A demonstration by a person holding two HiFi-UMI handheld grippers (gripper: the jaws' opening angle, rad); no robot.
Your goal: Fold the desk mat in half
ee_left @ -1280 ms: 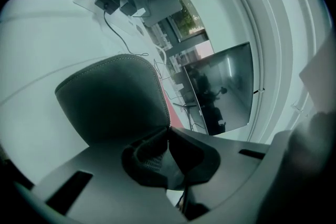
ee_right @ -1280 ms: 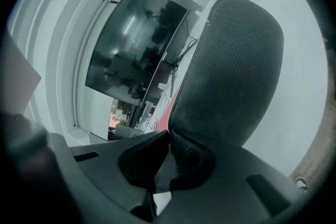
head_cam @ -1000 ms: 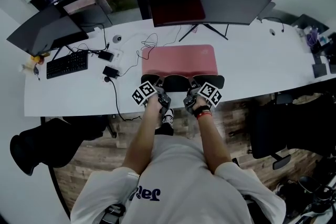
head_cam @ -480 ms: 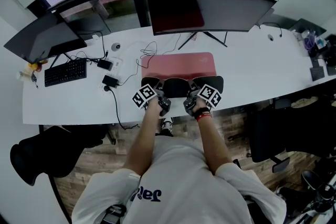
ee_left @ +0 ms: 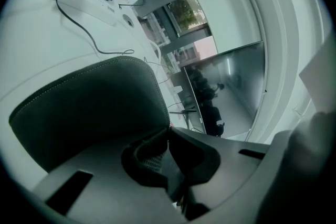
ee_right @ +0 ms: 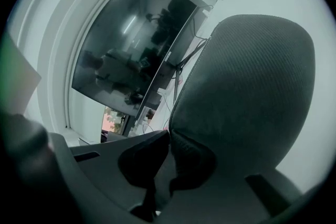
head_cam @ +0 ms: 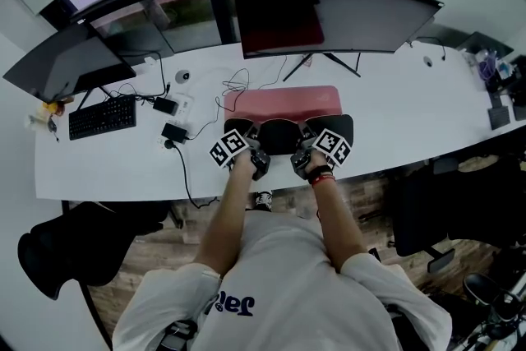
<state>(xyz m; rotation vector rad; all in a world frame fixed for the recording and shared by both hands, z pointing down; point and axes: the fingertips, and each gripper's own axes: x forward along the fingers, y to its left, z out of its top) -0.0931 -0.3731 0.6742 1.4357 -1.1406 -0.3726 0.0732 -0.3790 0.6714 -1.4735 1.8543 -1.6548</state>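
The desk mat lies on the white desk [head_cam: 411,119] in front of the big monitor. Its pink top [head_cam: 283,101] faces up at the far half. Its near edge is lifted and turned over, showing the dark underside [head_cam: 283,134]. My left gripper [head_cam: 243,139] is shut on the near left corner. My right gripper [head_cam: 317,137] is shut on the near right corner. In the left gripper view the dark flap [ee_left: 89,107] rises from the closed left gripper [ee_left: 169,132]. In the right gripper view the dark flap [ee_right: 247,86] stands out of the closed right gripper [ee_right: 169,136].
A wide curved monitor [head_cam: 337,12] stands just behind the mat on a splayed stand. Loose cables [head_cam: 234,82] and power adapters [head_cam: 174,131] lie left of the mat. Farther left are a keyboard [head_cam: 103,115] and a second monitor [head_cam: 66,62]. Office chairs [head_cam: 427,201] stand beside me.
Both grippers have carried the mat's near edge a little farther over the pink top, so less pink shows. Both grips are unchanged.
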